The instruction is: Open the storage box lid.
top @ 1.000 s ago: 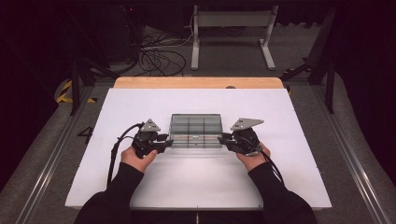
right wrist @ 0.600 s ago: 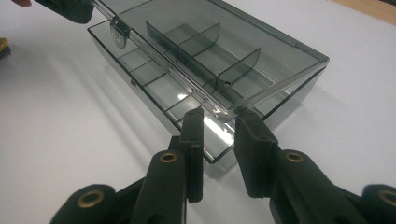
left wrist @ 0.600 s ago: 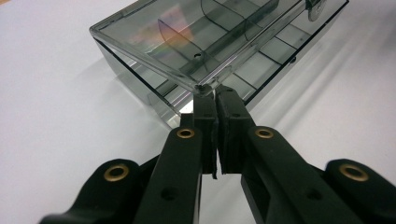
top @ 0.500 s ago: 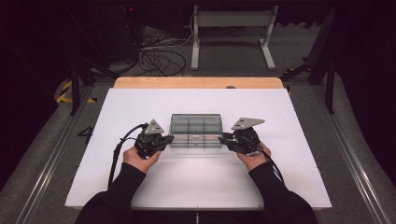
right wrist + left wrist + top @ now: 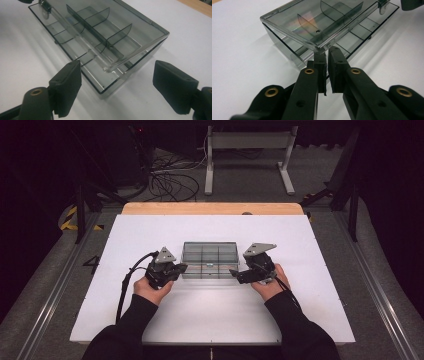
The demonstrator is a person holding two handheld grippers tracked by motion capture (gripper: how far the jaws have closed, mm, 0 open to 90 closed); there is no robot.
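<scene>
Surrounding: white board (image 5: 150,245), nothing blocking.
Box: smoky clear compartment box (image 5: 209,260), mid-board, lid (image 5: 312,20) slightly raised.
Left gripper (image 5: 327,53): clamped on the lid's corner.
Right gripper (image 5: 117,75): jaws just opened, straddling the box corner untouched.

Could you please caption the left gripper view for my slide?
Left gripper pinching the lid corner of a smoky box.

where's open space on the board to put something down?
Free: the white board behind the clear compartment box, both flanks outside the hands, and the near strip between the sleeves. Crowded: the box's front edge, with the left gripper and right gripper at its corners.
</scene>
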